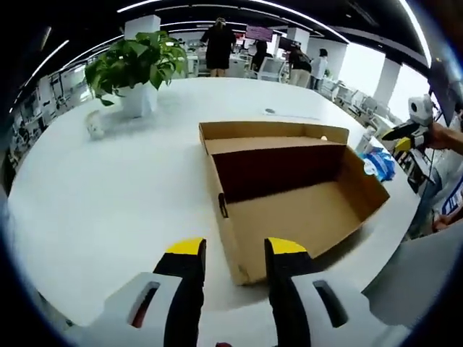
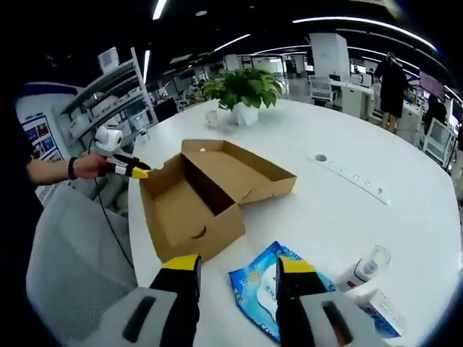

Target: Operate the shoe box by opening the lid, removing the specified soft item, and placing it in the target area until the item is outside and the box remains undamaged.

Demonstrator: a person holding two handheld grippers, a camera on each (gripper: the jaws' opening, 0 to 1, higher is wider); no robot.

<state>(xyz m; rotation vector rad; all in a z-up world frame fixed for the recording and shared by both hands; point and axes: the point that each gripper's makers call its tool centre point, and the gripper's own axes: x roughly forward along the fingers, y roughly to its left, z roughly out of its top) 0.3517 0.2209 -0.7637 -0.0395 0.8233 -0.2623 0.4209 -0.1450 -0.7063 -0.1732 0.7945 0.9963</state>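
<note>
In the left gripper view, a leafy plant [image 1: 134, 61] in a white pot stands far back on the white table [image 1: 94, 210]. The open shoe box [image 1: 289, 195] lies in the middle, lid flat behind it (nothing shows inside). The left gripper [image 1: 235, 249] hangs wide apart, holding nothing, just before the box's near corner. In the right gripper view, the blue soft pack [image 2: 260, 289] lies on the table just beside the box, with a small clear bottle [image 2: 365, 266] near. The right gripper [image 2: 239, 266] is wide apart over the pack.
</note>
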